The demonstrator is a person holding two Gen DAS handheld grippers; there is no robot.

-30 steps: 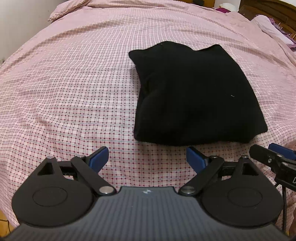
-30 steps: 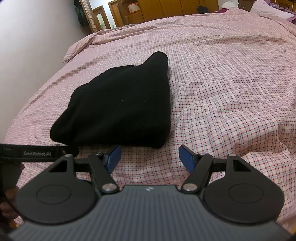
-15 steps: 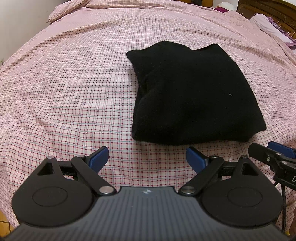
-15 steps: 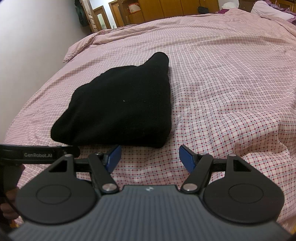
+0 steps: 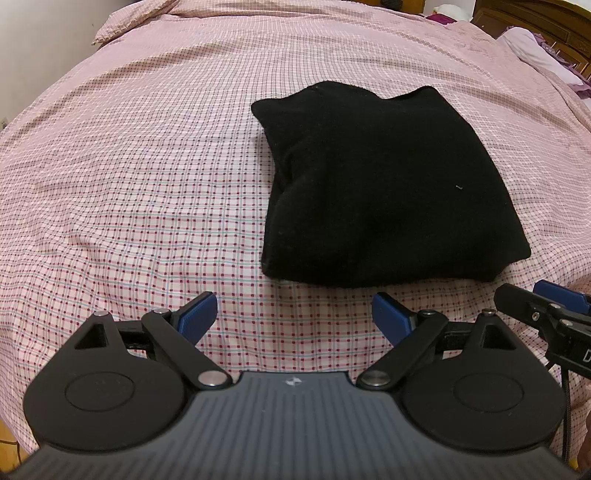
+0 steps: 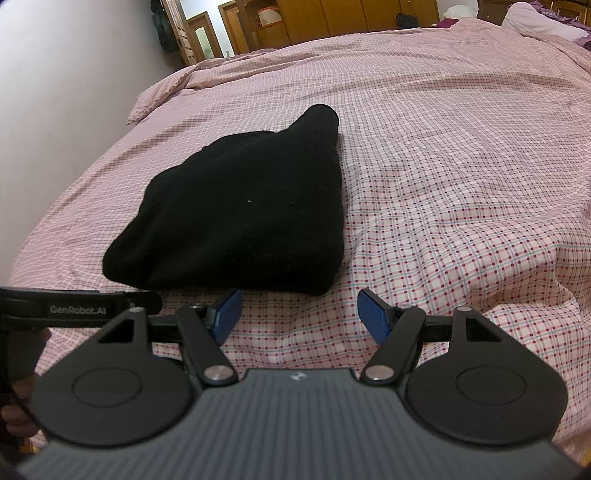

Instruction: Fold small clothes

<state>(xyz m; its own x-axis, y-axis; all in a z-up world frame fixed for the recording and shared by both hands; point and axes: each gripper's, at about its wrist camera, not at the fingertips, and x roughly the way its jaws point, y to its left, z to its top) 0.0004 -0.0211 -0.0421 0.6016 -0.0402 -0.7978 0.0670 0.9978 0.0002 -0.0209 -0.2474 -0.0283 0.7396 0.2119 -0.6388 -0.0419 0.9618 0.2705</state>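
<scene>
A black garment [image 5: 384, 192] lies folded into a thick rectangle on the pink checked bedspread [image 5: 140, 177]; it also shows in the right wrist view [image 6: 243, 218]. My left gripper [image 5: 294, 314] is open and empty, just short of the garment's near edge and to its left. My right gripper [image 6: 298, 312] is open and empty, just short of the garment's near right corner. The right gripper's blue tip [image 5: 559, 291] shows at the right edge of the left wrist view. The left gripper's body [image 6: 74, 301] shows at the left of the right wrist view.
The bedspread [image 6: 461, 166] spreads wide around the garment. A pale wall [image 6: 66, 74] runs along the bed's left side. Wooden cabinets [image 6: 314, 18] and a door stand beyond the bed. A white pillow [image 6: 539, 20] lies at the far right, by a wooden headboard [image 5: 532, 18].
Both grippers have drawn back slightly from the garment; it sits a little farther off in both views. The jaws stay open. The garment has not moved.
</scene>
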